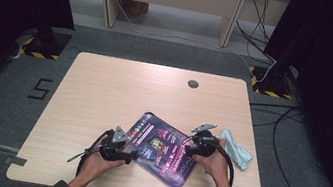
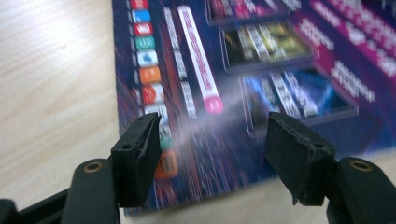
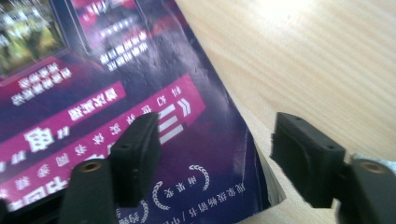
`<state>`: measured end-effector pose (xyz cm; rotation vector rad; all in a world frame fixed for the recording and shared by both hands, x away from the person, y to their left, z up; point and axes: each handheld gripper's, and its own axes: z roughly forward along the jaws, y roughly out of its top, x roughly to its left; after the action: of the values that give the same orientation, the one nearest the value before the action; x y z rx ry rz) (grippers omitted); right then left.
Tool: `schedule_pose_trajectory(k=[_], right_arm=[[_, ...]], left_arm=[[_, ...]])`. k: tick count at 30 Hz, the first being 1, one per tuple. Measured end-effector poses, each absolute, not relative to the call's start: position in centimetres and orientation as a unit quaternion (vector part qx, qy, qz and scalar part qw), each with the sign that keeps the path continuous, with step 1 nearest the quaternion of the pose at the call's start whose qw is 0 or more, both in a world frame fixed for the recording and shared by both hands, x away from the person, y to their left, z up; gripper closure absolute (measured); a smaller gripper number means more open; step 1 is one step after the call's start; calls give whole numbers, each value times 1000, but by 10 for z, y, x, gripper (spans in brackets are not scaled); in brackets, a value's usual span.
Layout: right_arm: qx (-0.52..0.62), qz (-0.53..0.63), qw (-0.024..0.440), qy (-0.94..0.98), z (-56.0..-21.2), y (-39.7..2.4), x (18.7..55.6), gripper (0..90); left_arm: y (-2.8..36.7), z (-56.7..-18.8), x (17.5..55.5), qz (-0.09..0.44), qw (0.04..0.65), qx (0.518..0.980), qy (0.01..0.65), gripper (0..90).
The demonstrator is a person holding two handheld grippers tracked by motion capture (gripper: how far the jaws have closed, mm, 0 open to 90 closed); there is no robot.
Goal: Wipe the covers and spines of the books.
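Book (image 1: 161,150): flat near the table's (image 1: 103,93) front edge, right of middle; cover text blurred.
Left gripper (image 1: 133,155): spread, at the book's left edge, partly hidden by the hand.
Right gripper (image 1: 189,150): spread over its right edge.
Cloth (image 1: 237,148): near the right edge.

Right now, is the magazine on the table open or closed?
Closed. The magazine lies flat on the table with its printed cover facing up; no inside pages are spread.

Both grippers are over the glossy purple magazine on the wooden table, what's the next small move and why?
Probably lower the right gripper onto the glossy purple magazine's free edge. Its jaws stand open, straddling that edge with nothing between the pads, while the left gripper hovers open over the opposite side, and the magazine lies flat, closed, on the wooden table.
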<state>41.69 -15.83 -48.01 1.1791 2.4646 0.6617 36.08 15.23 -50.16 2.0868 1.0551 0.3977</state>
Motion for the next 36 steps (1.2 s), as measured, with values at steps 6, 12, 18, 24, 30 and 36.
schedule_pose_trajectory(k=[6, 12, 18, 24, 30, 36], right_arm=[[415, 275, 133, 857, -469, -168, 395, 309], [408, 265, 111, 866, -479, -177, 376, 312], [407, 245, 113, 873, -486, -175, 376, 287], [417, 233, 136, 868, -486, -175, 384, 236], [419, 203, 199, 862, -484, -165, 401, 237], [436, 209, 214, 849, -485, -162, 423, 239]], left_arm=[[152, -501, 384, 155, 377, 809, 423, 341], [155, -506, 393, 159, 359, 816, 425, 331], [155, -506, 389, 163, 355, 819, 420, 340], [157, -506, 373, 166, 353, 821, 416, 323], [158, -507, 344, 164, 355, 825, 408, 316], [154, -506, 326, 155, 354, 831, 401, 311]])
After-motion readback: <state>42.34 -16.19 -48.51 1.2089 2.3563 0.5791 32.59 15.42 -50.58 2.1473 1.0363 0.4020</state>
